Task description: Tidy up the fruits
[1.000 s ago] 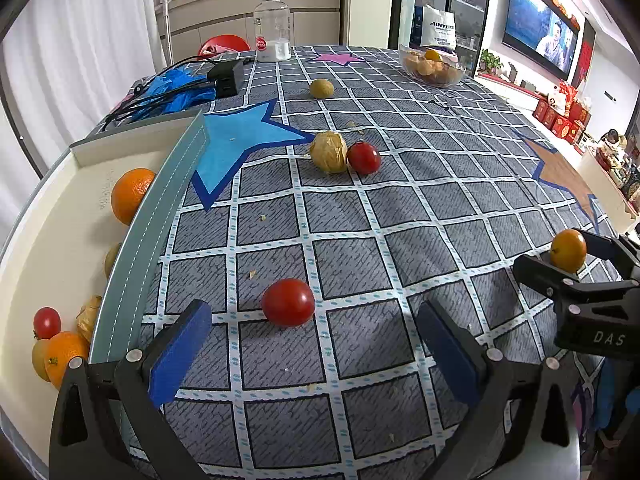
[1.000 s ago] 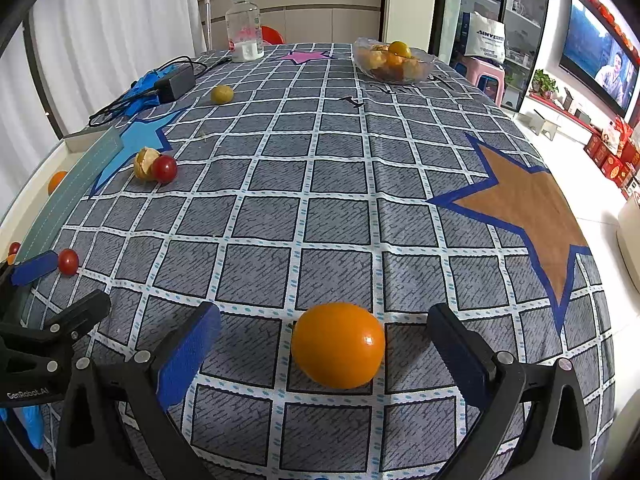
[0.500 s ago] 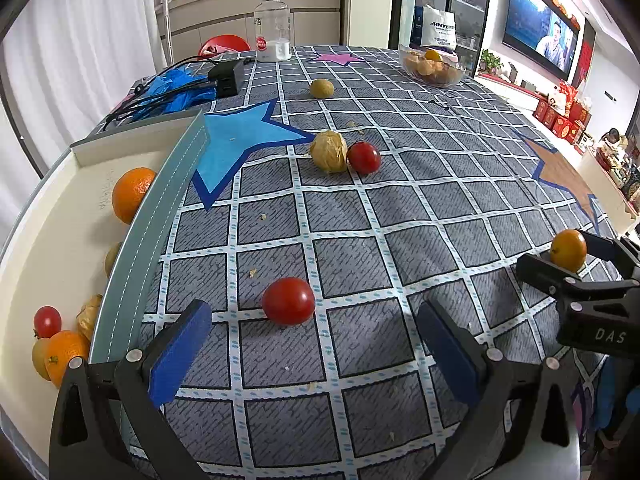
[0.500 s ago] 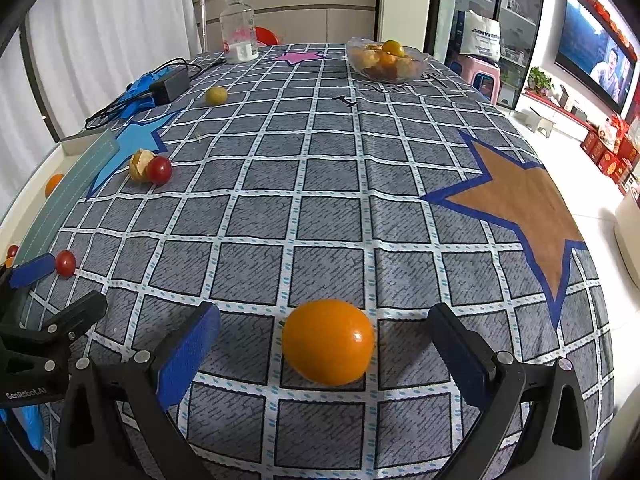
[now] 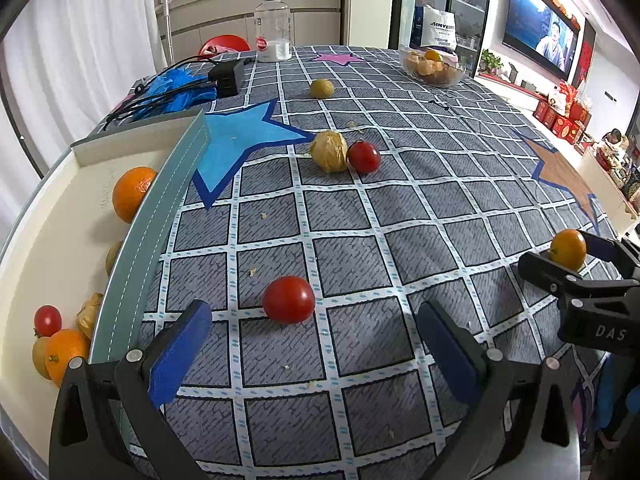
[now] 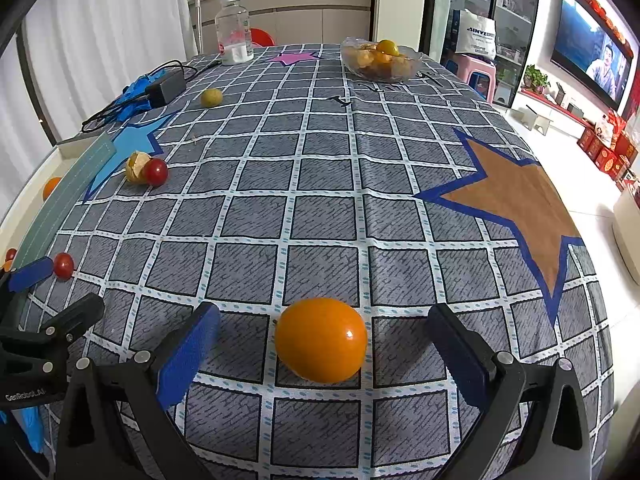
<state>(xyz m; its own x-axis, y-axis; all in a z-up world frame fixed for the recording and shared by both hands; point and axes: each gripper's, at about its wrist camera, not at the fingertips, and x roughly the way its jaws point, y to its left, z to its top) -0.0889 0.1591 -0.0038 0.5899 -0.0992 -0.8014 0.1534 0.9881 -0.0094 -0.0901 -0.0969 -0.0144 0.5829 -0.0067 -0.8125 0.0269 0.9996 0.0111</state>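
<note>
My left gripper [image 5: 316,344] is open, with a red cherry tomato [image 5: 289,299] on the cloth just ahead, between the fingertips. My right gripper [image 6: 322,354] is open around an orange kumquat-like fruit [image 6: 321,339] that rests on the cloth; the pads do not touch it. It also shows in the left wrist view [image 5: 568,249]. A husked ground cherry [image 5: 329,155] touches a second tomato [image 5: 363,157] mid-table. A small yellow-green fruit [image 5: 321,88] lies farther back. The white tray [image 5: 48,216] at the left holds oranges, a tomato and other small fruits.
A glass bowl [image 6: 380,65] of fruit stands at the far right. A water bottle [image 5: 273,26], a black power adapter [image 5: 226,76] with cables and a blue bag [image 5: 176,90] are at the far left. The table edge runs along the right.
The right gripper has moved slightly forward and the orange fruit sits a little deeper between its fingers. The left gripper has hardly moved.
</note>
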